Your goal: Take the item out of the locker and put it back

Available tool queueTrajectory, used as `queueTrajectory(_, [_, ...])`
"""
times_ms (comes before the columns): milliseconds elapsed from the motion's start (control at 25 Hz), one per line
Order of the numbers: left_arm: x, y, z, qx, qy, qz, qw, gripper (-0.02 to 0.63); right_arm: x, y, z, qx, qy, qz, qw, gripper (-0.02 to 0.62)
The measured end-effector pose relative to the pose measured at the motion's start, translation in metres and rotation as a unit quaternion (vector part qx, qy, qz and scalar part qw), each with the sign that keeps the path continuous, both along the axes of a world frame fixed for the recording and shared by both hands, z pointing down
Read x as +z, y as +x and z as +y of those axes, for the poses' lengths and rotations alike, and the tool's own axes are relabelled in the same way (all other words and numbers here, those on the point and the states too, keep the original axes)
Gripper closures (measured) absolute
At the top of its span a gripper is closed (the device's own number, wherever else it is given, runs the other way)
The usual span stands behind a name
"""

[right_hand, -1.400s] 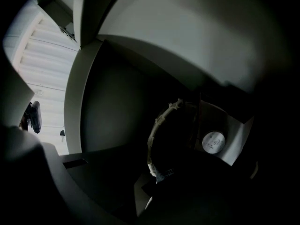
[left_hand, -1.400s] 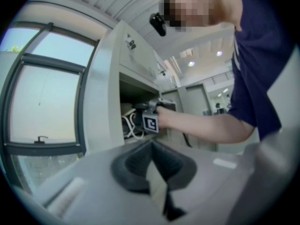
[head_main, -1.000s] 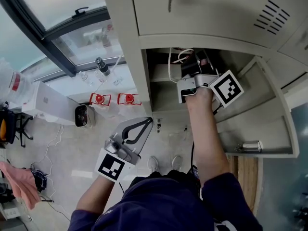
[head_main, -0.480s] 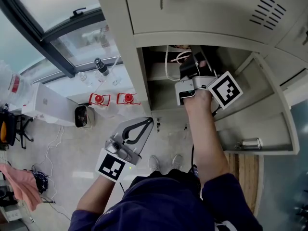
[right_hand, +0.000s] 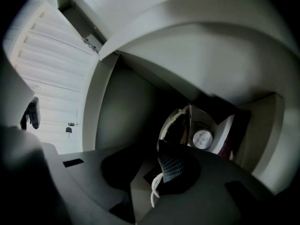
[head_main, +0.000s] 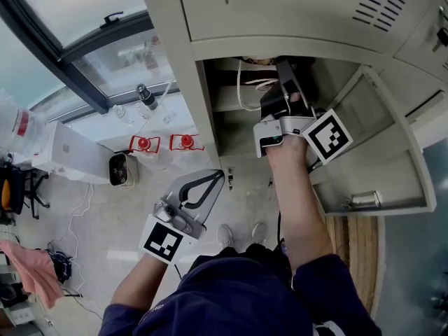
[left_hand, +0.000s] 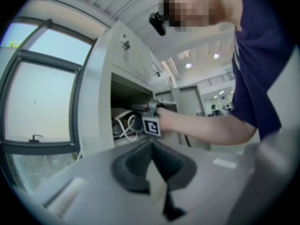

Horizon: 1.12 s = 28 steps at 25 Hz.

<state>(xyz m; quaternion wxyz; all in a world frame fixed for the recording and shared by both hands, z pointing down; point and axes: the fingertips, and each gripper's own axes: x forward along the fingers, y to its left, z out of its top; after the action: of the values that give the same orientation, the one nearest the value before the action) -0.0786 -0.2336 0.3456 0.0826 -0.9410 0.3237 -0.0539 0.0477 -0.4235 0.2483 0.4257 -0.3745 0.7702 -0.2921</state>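
Right gripper (head_main: 280, 89) reaches up into the open locker (head_main: 210, 117). Its jaws have just been opening and now stand apart. The white cable (right_hand: 154, 193) lies in the gap, beside the ribbed right pad, and nothing presses on it. This looks like the let-go at the end of putting the cable back.

To finish well, the jaws should be kept apart and the gripper drawn straight back along its own line, so the loose loop slides off the pad. A sideways pull could hook the loop and drag the cable out over the shelf edge. The door (head_main: 378, 131) hangs open on the right, close to the forearm, so the pull-back needs care there too.

Left gripper (head_main: 218, 176) waits low and well apart from the locker, with its jaws together and nothing in them.

Inside the locker the rest of the cable is coiled on the shelf near the left wall. Farther back stands an open box (right_hand: 201, 118) holding a round white thing (right_hand: 202, 138). A dark red thing (right_hand: 229, 142) is just beside the box. What these two are I cannot tell.
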Motion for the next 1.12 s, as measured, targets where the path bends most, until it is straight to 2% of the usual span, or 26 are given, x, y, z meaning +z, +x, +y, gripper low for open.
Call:
queueTrajectory(520, [-0.004, 0.009, 0.022, 0.021, 0.013, -0.009, 0.9997, 0.601, -0.016, 0.001, 0.059, -0.012, 0.036, 0.005, 0.999, 0.534])
queueTrajectory(840, [-0.009, 0.017, 0.033, 0.028, 0.018, 0.004, 0.9994, 0.603, -0.017, -0.018, 0.101, -0.04, 0.061, 0.064, 0.995, 0.535])
queueTrajectory(1120, [-0.011, 0.022, 0.036, 0.03, 0.019, 0.015, 0.9993, 0.601, -0.012, -0.026, 0.136, -0.056, 0.079, 0.097, 0.991, 0.537])
